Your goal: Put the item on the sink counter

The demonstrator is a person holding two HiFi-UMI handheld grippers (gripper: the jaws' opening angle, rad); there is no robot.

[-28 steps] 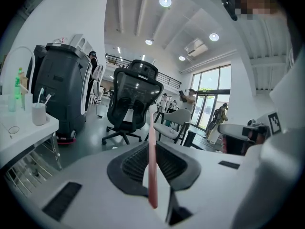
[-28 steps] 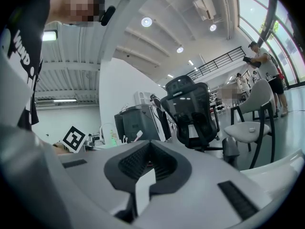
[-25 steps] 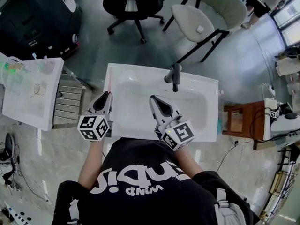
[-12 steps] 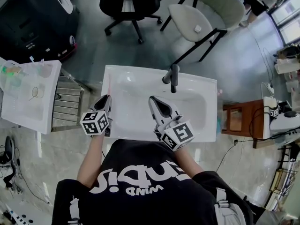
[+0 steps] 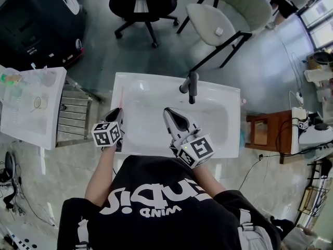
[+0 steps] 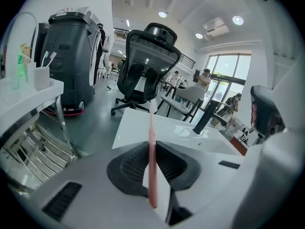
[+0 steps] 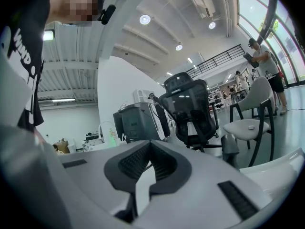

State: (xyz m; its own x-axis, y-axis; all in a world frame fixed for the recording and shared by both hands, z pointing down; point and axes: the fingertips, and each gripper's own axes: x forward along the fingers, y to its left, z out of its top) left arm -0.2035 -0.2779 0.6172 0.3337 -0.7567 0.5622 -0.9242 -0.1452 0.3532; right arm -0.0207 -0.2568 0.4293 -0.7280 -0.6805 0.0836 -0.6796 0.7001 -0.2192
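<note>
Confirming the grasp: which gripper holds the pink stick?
The left gripper, clamped on the pink stick; the right gripper is shut and empty.

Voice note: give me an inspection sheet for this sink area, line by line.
Surface: white sink counter with a dark tap.
Job's things: pink stick, not yet set down.
Clutter: cup on a second counter at left.
Grippers: left gripper shut on the pink stick at the counter's left edge; right gripper shut, empty, over the basin.
Cables: loose cable on the floor at right.
Surroundings: office chair, grey chair.
</note>
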